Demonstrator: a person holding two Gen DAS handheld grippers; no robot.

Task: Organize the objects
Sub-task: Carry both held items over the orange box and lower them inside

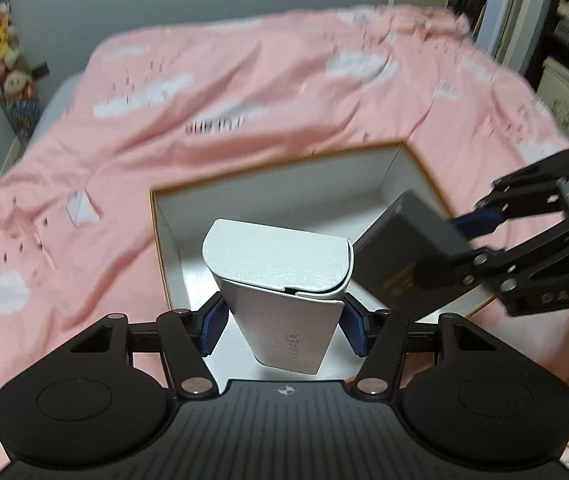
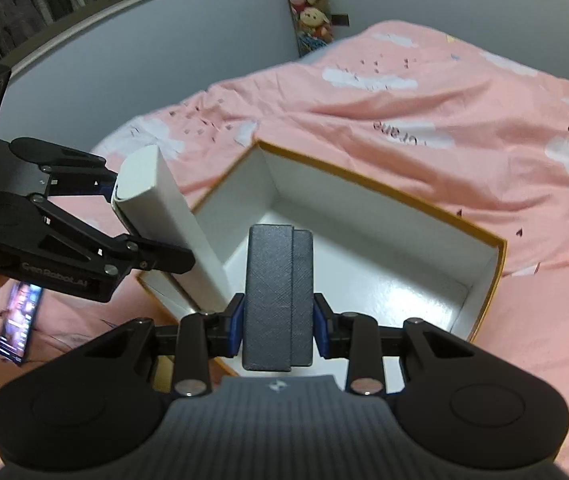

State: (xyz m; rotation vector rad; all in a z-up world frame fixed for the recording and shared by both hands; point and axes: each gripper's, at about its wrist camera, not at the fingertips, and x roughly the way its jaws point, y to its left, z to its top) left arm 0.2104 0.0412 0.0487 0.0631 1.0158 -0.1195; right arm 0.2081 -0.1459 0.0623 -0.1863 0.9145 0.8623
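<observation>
Left gripper (image 1: 282, 322) clamped on white carton (image 1: 280, 276), held tilted above open orange-rimmed box (image 1: 272, 168) on pink cloud-print duvet (image 1: 204, 92); right gripper (image 2: 277, 324) clenched around dark grey case (image 2: 278, 300), poised over same box, just beside carton

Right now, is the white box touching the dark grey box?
Cannot tell. In the left wrist view the white box and dark grey box edges meet near the corner, but overlap may hide a gap; the right wrist view shows neither.

The open box (image 2: 364, 216) lies on the bed (image 2: 444, 100); a phone (image 2: 18, 320) lies on the bed left of the box.
</observation>
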